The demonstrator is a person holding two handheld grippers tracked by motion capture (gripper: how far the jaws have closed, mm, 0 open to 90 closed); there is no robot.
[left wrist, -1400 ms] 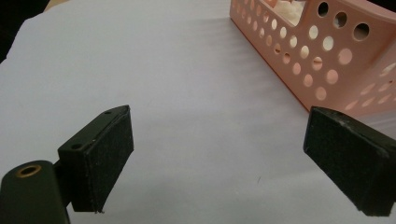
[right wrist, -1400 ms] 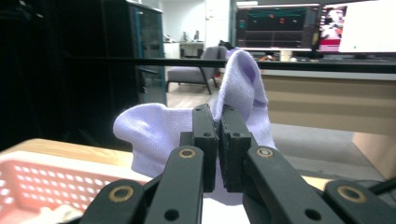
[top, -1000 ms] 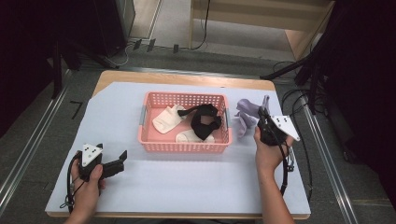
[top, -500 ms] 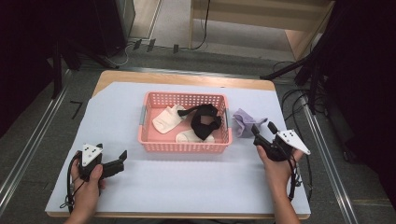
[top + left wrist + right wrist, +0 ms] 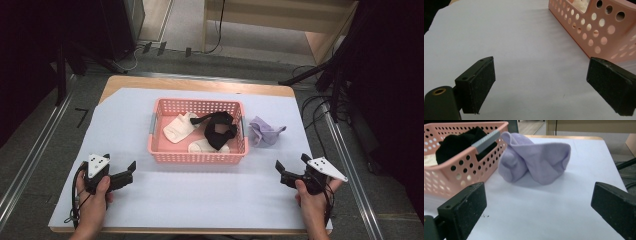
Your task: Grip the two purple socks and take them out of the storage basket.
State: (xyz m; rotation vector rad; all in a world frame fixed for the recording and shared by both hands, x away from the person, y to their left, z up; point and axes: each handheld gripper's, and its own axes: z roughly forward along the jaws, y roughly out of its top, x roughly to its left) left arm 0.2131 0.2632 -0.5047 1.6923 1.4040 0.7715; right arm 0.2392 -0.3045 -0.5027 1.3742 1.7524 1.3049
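A pink perforated basket stands mid-table with a black sock and white socks inside. A crumpled lilac sock lies on the white sheet just right of the basket, touching nothing else. My right gripper rests near the front right, open and empty. In the right gripper view, that gripper faces the lilac sock, well short of it, with the basket to its left. My left gripper is open and empty at the front left. From the left gripper view, it points past the basket's corner.
The table is covered by a white sheet, with a wooden edge showing at the back. Cables and dark stands crowd the floor to the right. A metal rail runs along the left side.
My right gripper let go of the lilac sock beside the basket and drew back toward the front right edge, jaws wide. The left gripper stayed put.
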